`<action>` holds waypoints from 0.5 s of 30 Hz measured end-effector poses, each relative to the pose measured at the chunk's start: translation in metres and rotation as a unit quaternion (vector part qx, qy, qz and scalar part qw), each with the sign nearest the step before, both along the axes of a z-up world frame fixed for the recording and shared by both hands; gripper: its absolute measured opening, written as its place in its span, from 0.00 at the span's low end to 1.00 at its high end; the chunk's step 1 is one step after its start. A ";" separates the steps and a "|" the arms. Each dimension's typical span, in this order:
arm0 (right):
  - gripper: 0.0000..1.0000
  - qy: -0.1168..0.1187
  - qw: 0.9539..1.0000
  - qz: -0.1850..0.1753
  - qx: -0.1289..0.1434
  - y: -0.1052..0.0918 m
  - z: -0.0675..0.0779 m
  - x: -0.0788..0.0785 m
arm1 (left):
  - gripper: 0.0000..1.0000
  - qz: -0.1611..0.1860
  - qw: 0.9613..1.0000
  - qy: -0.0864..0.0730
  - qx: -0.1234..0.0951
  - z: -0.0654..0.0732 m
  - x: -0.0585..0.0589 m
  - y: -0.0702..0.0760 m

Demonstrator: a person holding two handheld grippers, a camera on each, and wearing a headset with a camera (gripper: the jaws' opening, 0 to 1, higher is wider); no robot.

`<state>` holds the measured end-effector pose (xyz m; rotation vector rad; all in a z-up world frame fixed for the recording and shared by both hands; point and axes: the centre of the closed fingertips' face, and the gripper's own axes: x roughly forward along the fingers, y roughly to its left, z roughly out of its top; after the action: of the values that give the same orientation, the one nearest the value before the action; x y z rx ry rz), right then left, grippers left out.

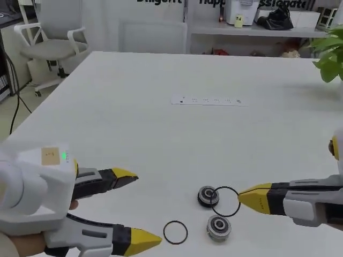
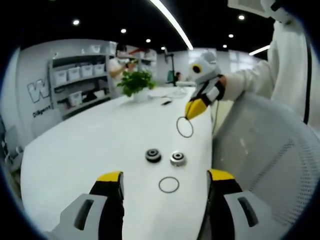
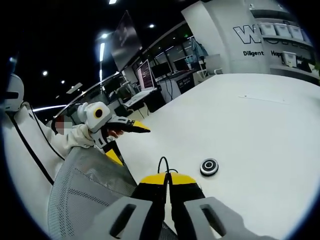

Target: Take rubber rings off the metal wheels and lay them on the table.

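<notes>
Two metal wheels lie near the table's front edge: a dark-rimmed one (image 1: 207, 196) (image 2: 153, 155) and a bare silver one (image 1: 219, 226) (image 2: 177, 158). One black rubber ring (image 1: 175, 232) (image 2: 169, 184) lies flat beside them. My right gripper (image 1: 252, 197) (image 2: 192, 109) (image 3: 167, 179) is shut on a second ring (image 1: 227, 201) (image 2: 184, 127) (image 3: 163, 164), which hangs from its tips above the table, right of the dark wheel (image 3: 209, 166). My left gripper (image 1: 136, 208) (image 2: 165, 176) (image 3: 131, 142) stands open to the left, with nothing between its jaws and the loose ring just ahead of it.
The white table (image 1: 161, 123) carries a flat white strip (image 1: 209, 100) at its middle. A potted plant (image 1: 329, 56) (image 2: 136, 82) stands at the far right corner. A white office chair (image 1: 51, 43) and shelves sit beyond the far edge.
</notes>
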<state>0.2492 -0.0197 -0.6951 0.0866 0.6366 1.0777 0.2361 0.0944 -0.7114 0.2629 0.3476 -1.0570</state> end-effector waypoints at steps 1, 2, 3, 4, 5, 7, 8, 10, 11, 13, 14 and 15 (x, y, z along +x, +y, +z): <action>0.00 0.000 1.000 0.002 -0.001 0.001 0.000 -0.001 | 0.68 -0.001 1.000 0.001 0.000 0.000 0.000 0.000; 0.00 0.001 1.000 0.002 -0.001 0.002 0.000 -0.001 | 0.68 -0.001 1.000 0.000 0.000 0.000 0.000 0.000; 0.00 0.000 1.000 0.005 -0.003 0.003 -0.001 -0.002 | 0.69 -0.002 1.000 0.001 0.000 -0.001 0.000 0.000; 0.00 -0.002 1.000 0.007 -0.006 0.004 -0.001 -0.002 | 0.68 -0.003 1.000 0.001 0.002 -0.001 -0.001 0.000; 0.00 -0.004 1.000 0.007 -0.007 0.004 -0.001 -0.002 | 0.68 -0.004 1.000 0.001 0.003 -0.002 -0.001 0.000; 0.00 -0.003 1.000 0.006 -0.006 0.004 -0.001 -0.002 | 0.68 -0.006 1.000 0.000 0.008 -0.003 -0.001 0.000; 0.00 -0.002 1.000 0.005 -0.005 0.005 -0.001 -0.002 | 0.68 -0.006 1.000 0.001 0.009 -0.004 -0.001 0.000; 0.00 0.000 1.000 0.004 -0.005 0.005 -0.001 -0.002 | 0.68 -0.006 1.000 0.002 0.008 -0.004 -0.002 0.000; 0.00 0.001 1.000 0.004 -0.006 0.005 -0.002 -0.003 | 0.68 -0.006 1.000 0.001 0.008 -0.004 -0.002 0.000; 0.00 0.001 1.000 0.006 -0.007 0.005 -0.003 -0.004 | 0.68 -0.007 1.000 0.000 0.008 -0.004 -0.002 0.000; 0.00 0.000 1.000 0.005 -0.007 0.006 -0.002 -0.004 | 0.68 -0.008 1.000 0.000 0.008 -0.004 -0.002 0.000; 0.00 -0.001 1.000 0.004 -0.006 0.006 -0.001 -0.003 | 0.68 -0.009 1.000 0.000 0.009 -0.004 -0.002 0.000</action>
<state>0.2458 -0.0138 -0.6963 0.0727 0.6411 1.0820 0.2337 0.0940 -0.7153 0.2814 0.3553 -1.0715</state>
